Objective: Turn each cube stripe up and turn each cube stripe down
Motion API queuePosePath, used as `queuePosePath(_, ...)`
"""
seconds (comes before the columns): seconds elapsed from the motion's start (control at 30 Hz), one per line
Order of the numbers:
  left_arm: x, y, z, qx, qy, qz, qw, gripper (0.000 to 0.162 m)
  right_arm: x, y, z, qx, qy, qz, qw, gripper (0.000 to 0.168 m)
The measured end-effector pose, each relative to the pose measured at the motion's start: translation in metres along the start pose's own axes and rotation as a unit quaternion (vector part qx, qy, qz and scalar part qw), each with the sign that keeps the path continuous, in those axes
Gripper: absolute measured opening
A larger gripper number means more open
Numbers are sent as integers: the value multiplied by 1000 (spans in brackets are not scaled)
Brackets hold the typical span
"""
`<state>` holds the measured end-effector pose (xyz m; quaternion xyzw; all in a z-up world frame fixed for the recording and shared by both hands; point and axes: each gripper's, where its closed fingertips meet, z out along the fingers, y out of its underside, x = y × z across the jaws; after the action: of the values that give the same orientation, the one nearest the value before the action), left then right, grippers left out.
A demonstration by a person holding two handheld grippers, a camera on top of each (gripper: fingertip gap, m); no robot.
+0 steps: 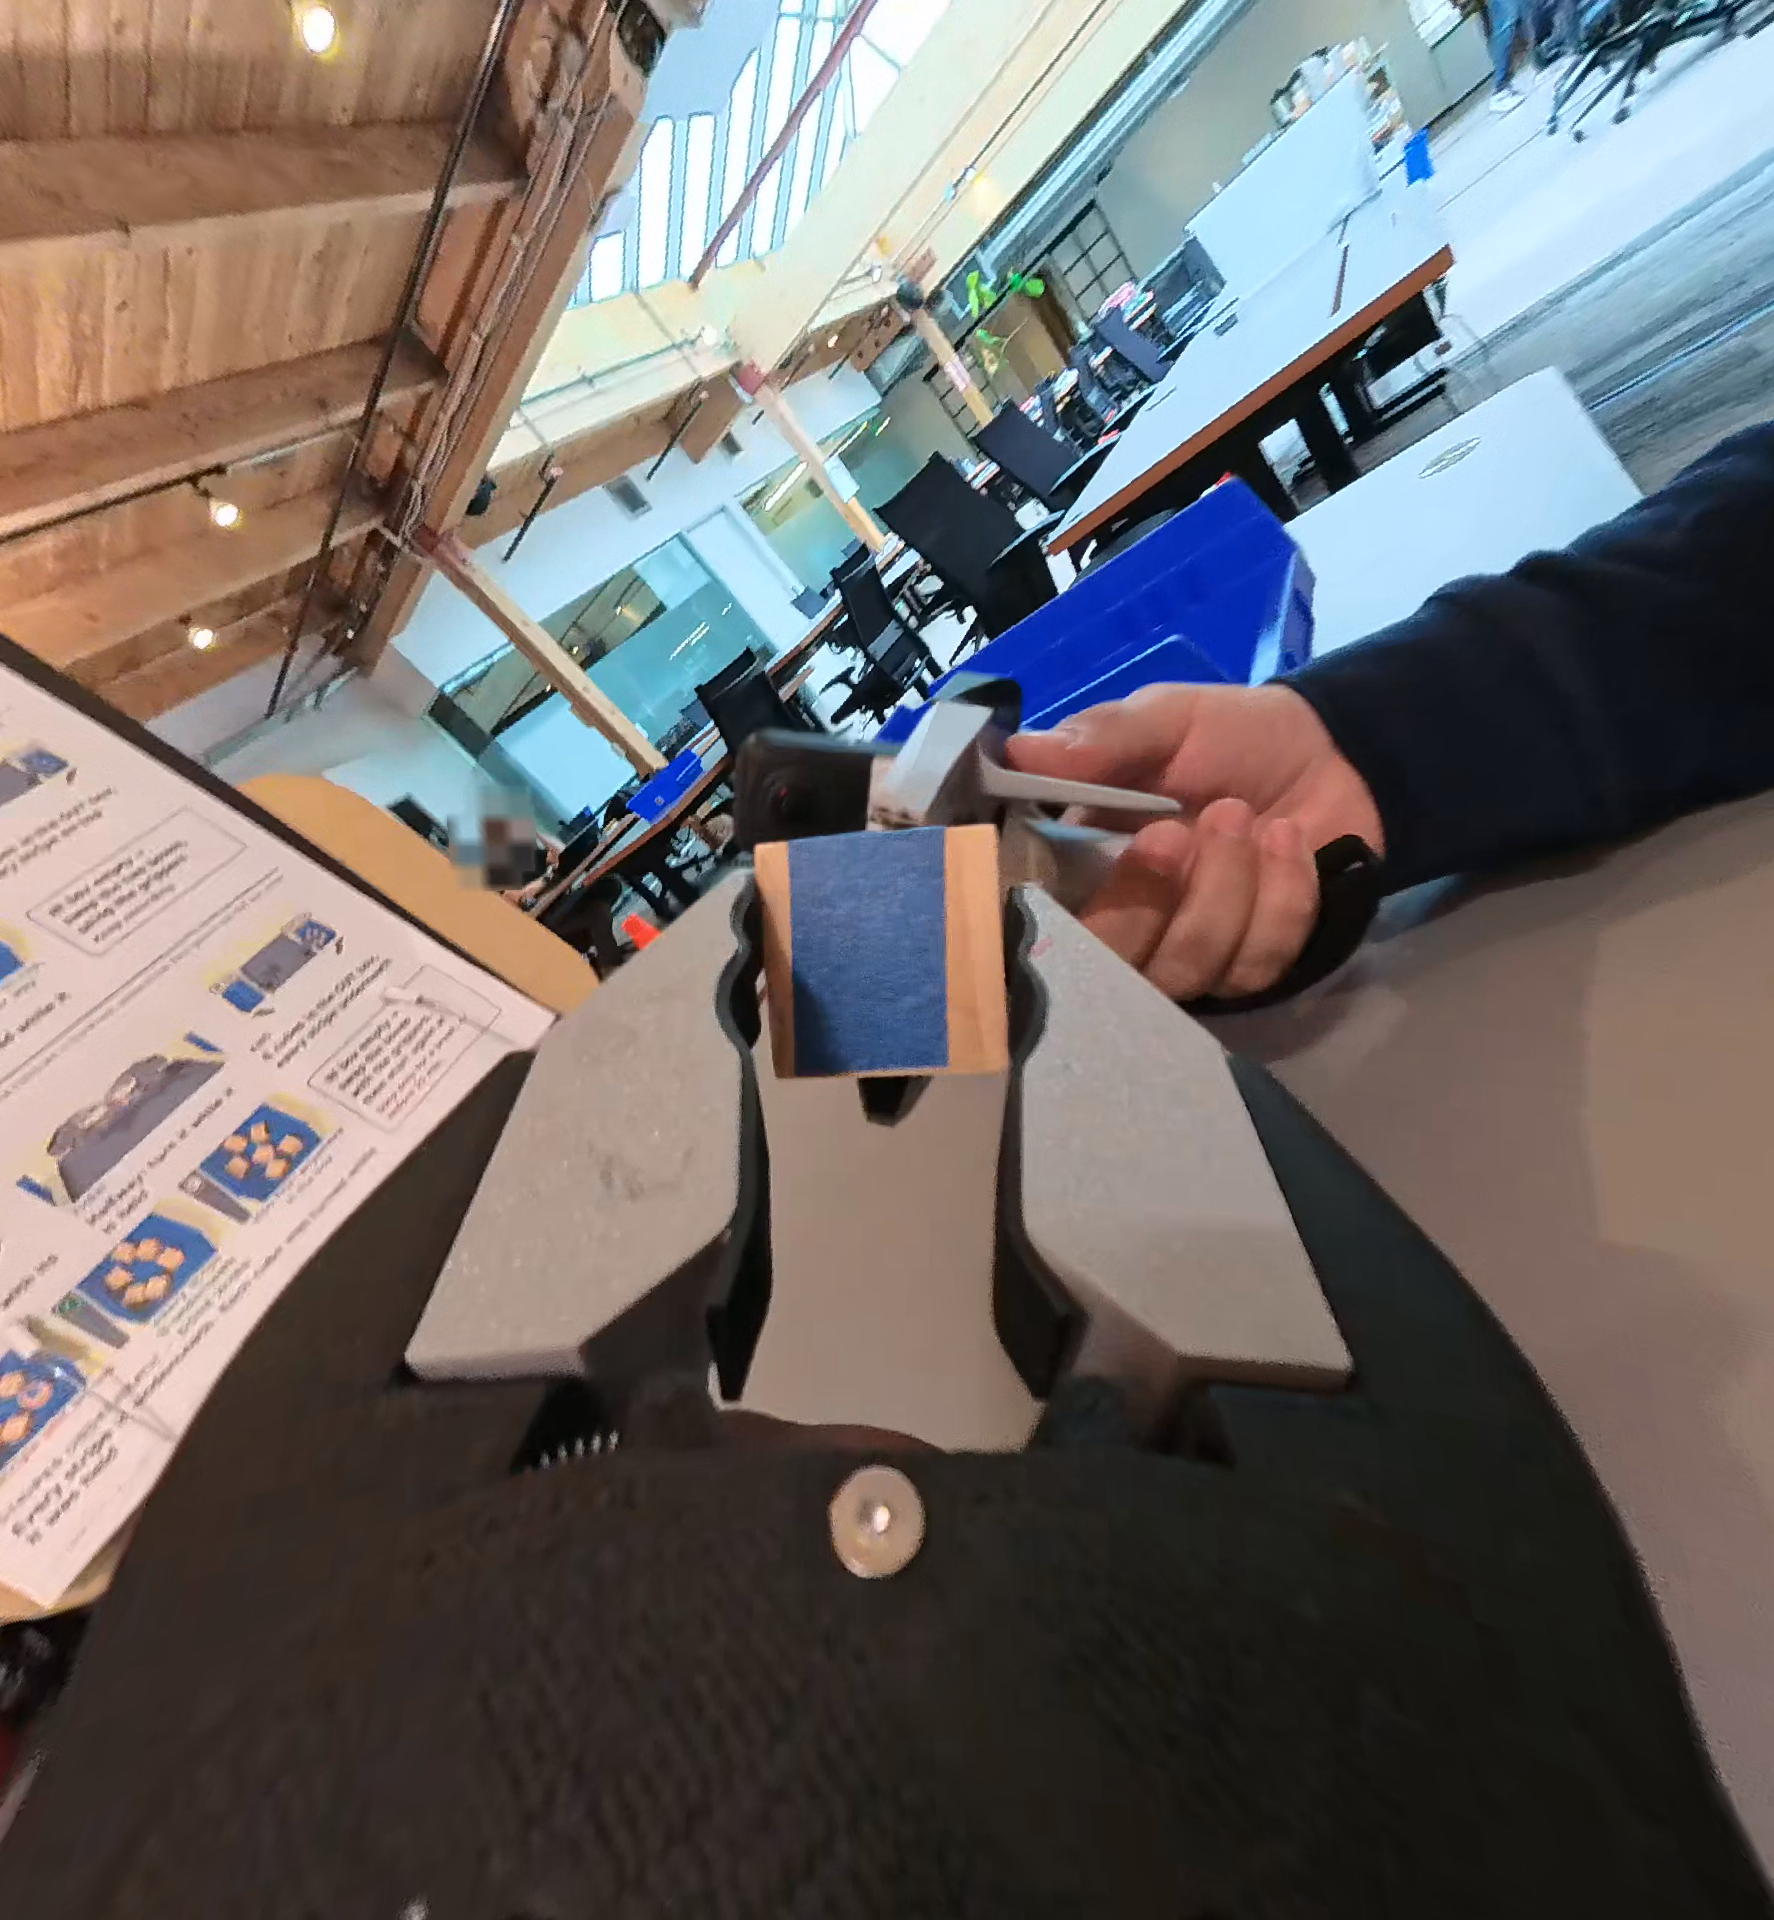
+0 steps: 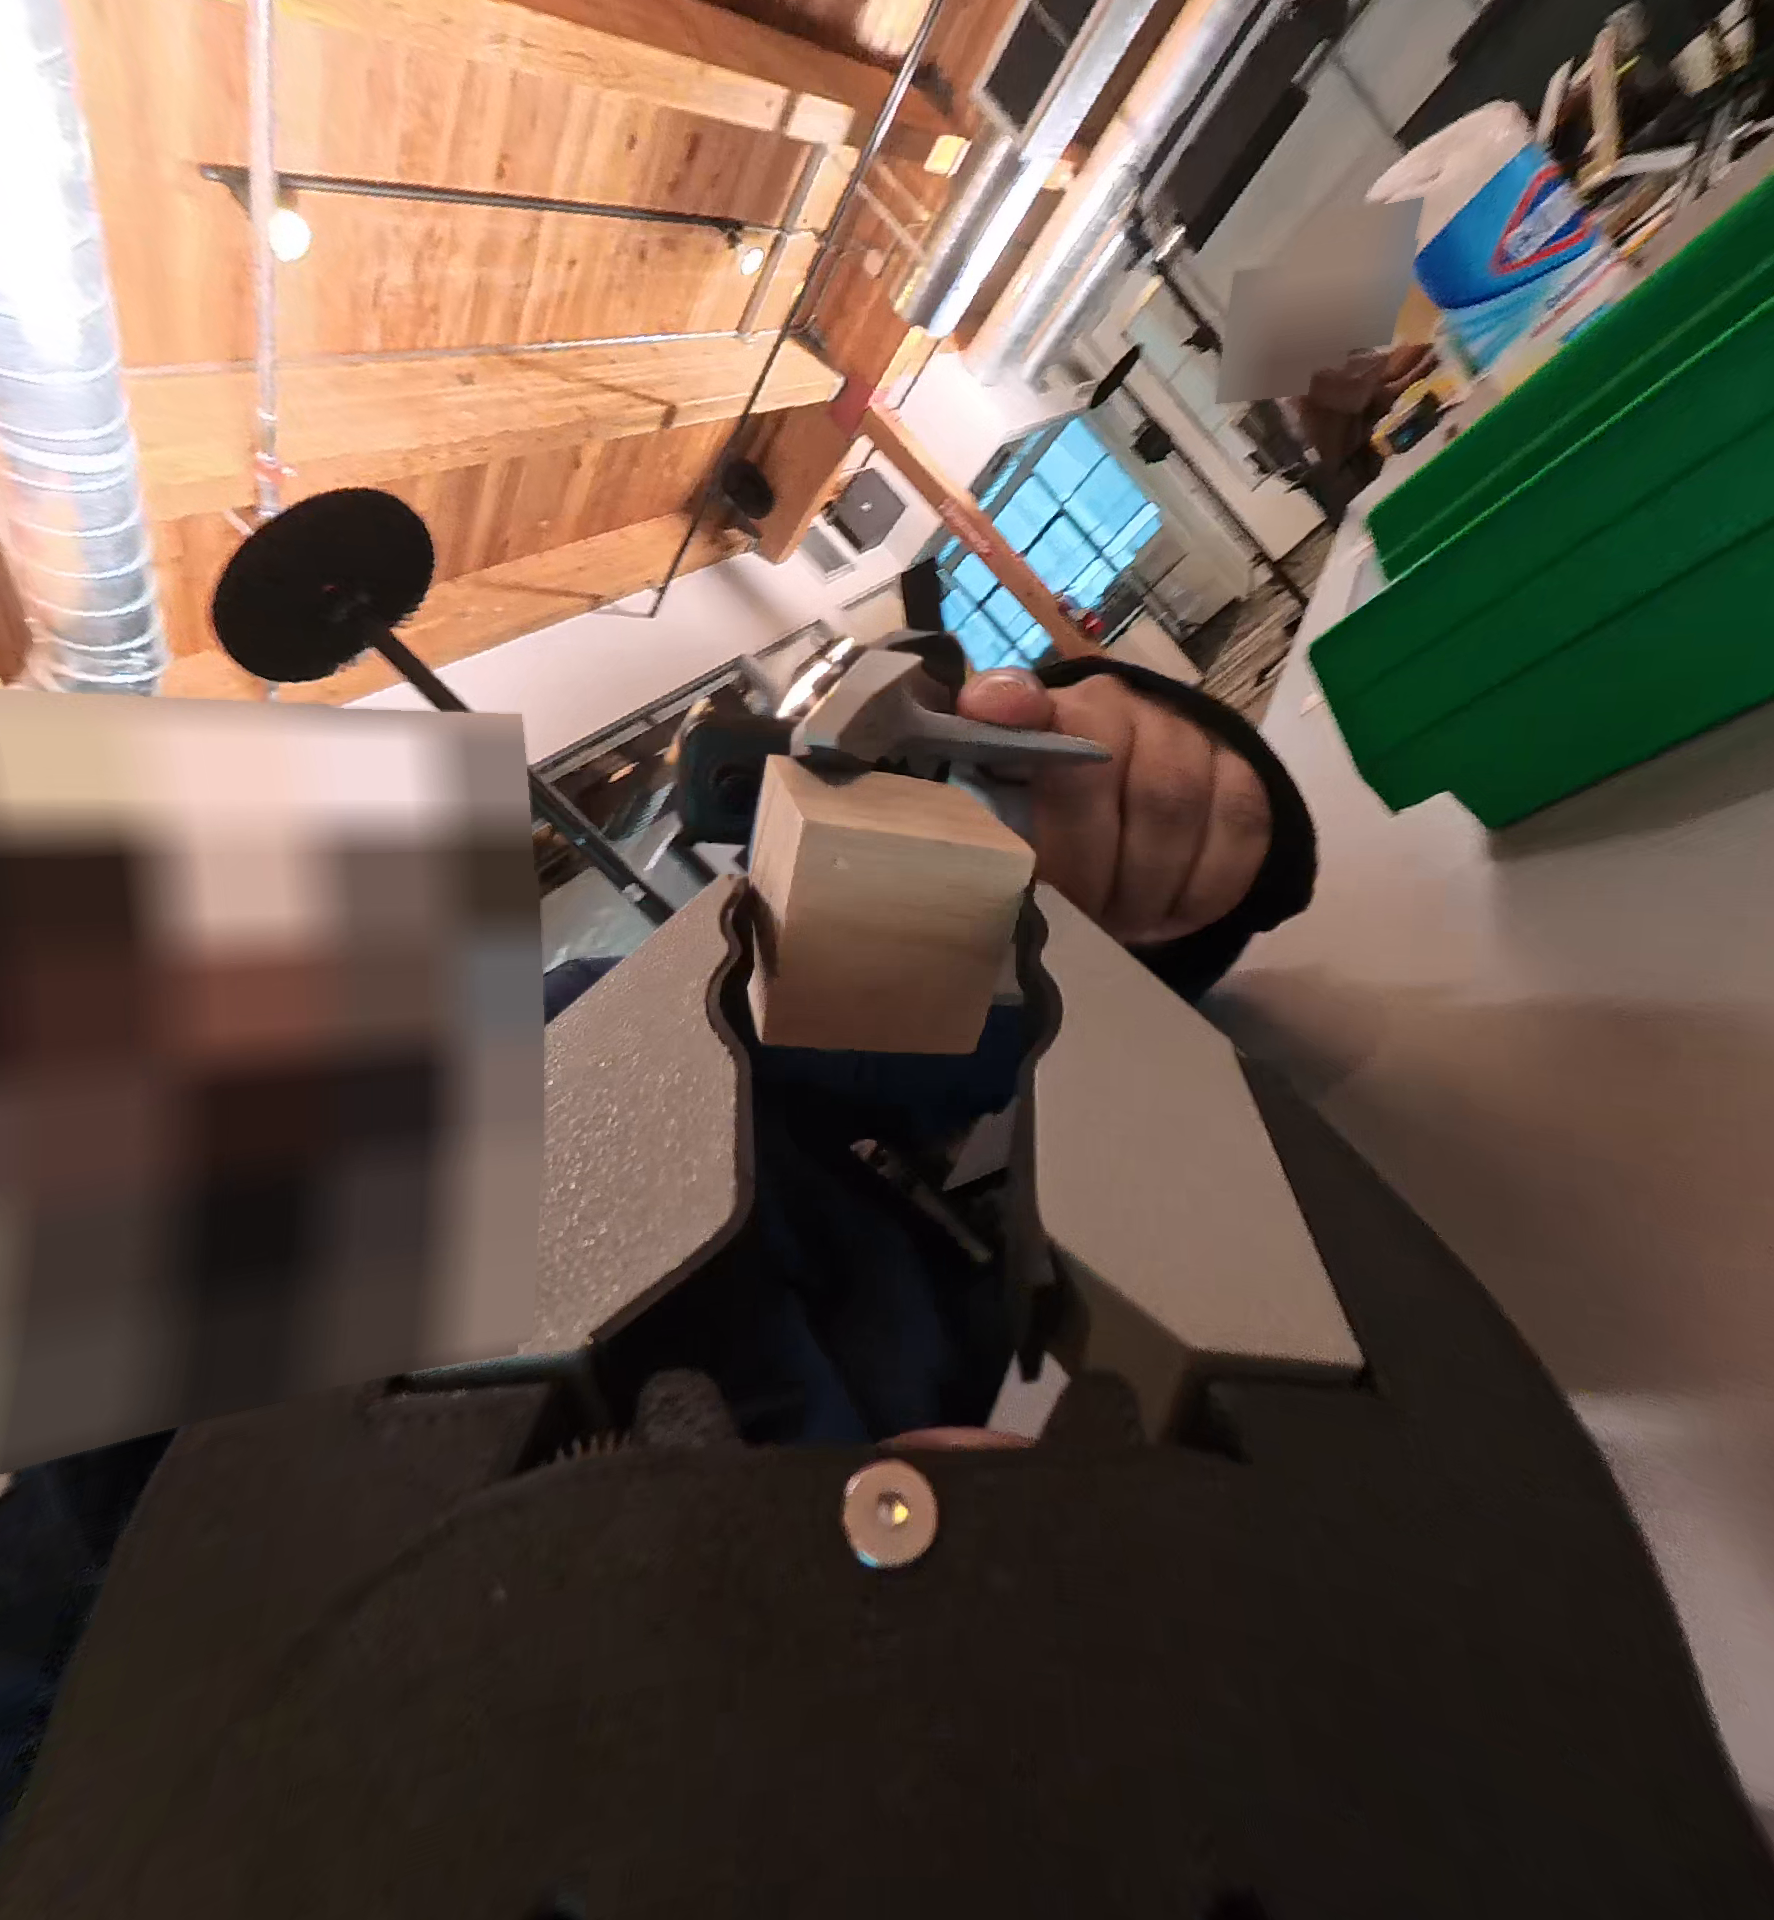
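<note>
Instruction sheet: a printed page with small photos lay at the far left of the left wrist view, on a rounded wooden board
Left hand-held gripper: its two grey fingers were closed on a wooden cube, lifted clear of the bench and tipped up toward the ceiling
Cube stripe: the blue stripe faced the left camera, running down the middle of that face
Right hand-held gripper: it also pinched the cube, from the opposite side; only plain wood showed to its camera
Shared hold: each view showed the other gripper's fingertips at the cube's far side, so both appeared to clamp the same cube in mid-air, though the far contact was partly hidden
Hands: a hand with a dark sleeve worked the far gripper's trigger
Bins: blue bins and green bins stood farther back
Step in hand: likely a mid-air handover to re-orient one cube
Next move: one gripper would need to let go, the other to rotate and set the cube down with its stripe facing the wanted way
</note>
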<state>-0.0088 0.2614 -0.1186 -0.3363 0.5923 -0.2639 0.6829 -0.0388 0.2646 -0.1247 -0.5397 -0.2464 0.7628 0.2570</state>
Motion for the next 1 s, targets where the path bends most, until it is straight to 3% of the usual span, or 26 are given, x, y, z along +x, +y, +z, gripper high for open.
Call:
queuePosePath(0.03, -2, 4, 1, -7, -5, -6, 1000, 44, 3, -2, -2, 3, 17, -10, 1000, 48)
queuePosePath(0.2, -10, 23, 0, -16, -30, -60, 998, 47, 11, -16, -13, 23, 110, -86, 990, 46)
queuePosePath(0.3, -17, 37, -6, -6, -57, -93, 994, 50, 19, -33, -31, 50, 205, -161, 964, 45)
queuePosePath(0.43, -29, 61, -10, -56, -102, -82, 990, 37, -4, -57, -49, 95, 286, -289, 909, 46)
queuePosePath(0.57, -27, 94, -4, -149, -123, -64, 979, 29, -44, -80, -81, 160, 392, -385, 820, 46)
queuePosePath(0.67, -19, 101, -1, -180, -118, -27, 976, 28, -66, -98, -132, 181, 503, -379, 755, 46)
queuePosePath(0.77, -12, 98, 2, -179, -107, -8, 978, 28, -77, -113, -193, 166, 587, -324, 723, 46)
queuePosePath(0.83, -13, 97, 2, -181, -110, 1, 977, 28, -72, -121, -240, 141, 642, -282, 699, 46)
queuePosePath(0.93, -21, 100, -2, -188, -123, -10, 974, 28, -55, -123, -315, 91, 736, -212, 637, 46)
queuePosePath(1.0, -27, 105, -5, -194, -134, -24, 972, 27, -43, -120, -346, 61, 766, -168, 618, 46)
